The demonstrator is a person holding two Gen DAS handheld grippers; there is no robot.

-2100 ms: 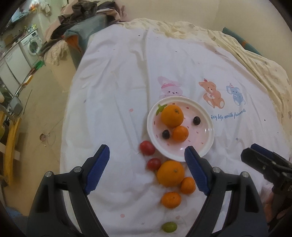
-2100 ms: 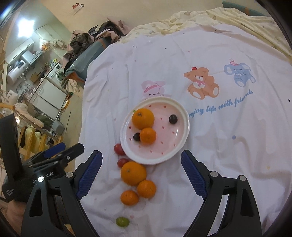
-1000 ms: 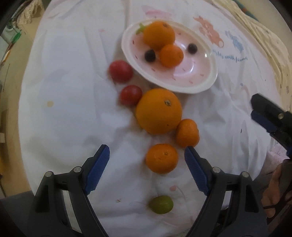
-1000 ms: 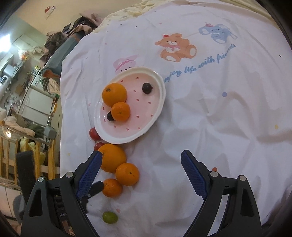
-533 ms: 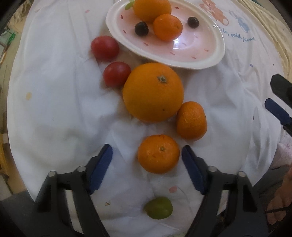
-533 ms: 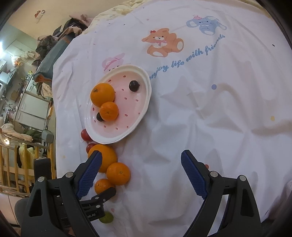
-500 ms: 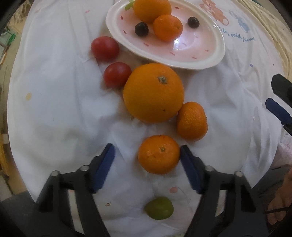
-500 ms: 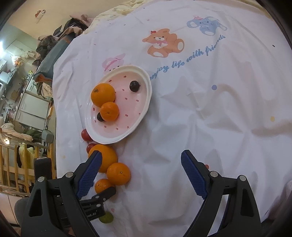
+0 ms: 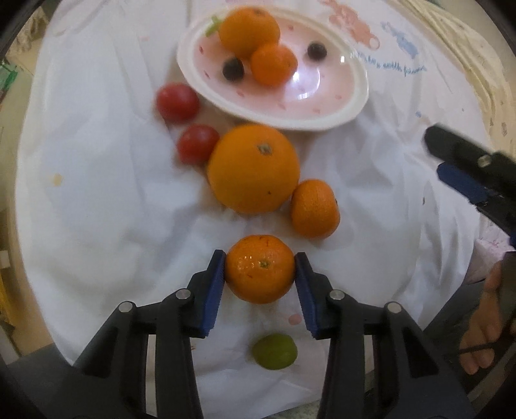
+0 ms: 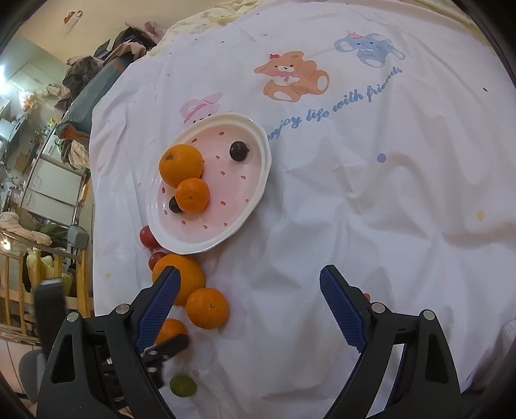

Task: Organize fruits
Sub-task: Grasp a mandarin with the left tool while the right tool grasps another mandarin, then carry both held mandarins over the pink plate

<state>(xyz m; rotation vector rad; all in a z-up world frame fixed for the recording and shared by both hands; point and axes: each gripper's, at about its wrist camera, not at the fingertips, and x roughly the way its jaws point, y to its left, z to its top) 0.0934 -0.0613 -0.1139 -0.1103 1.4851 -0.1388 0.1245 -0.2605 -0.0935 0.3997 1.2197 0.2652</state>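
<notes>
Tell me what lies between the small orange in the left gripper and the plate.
In the left wrist view, the big orange sits between the gripped small orange and the plate, the big orange nearly at the plate's rim.

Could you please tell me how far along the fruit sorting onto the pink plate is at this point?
Done: the plate already holds a big orange, a small tangerine and two dark grapes.

In hand: the left gripper has just been closing on a tangerine.

Left on the cloth: the large orange, another tangerine, two tomatoes and a green fruit. The right gripper is open.
</notes>
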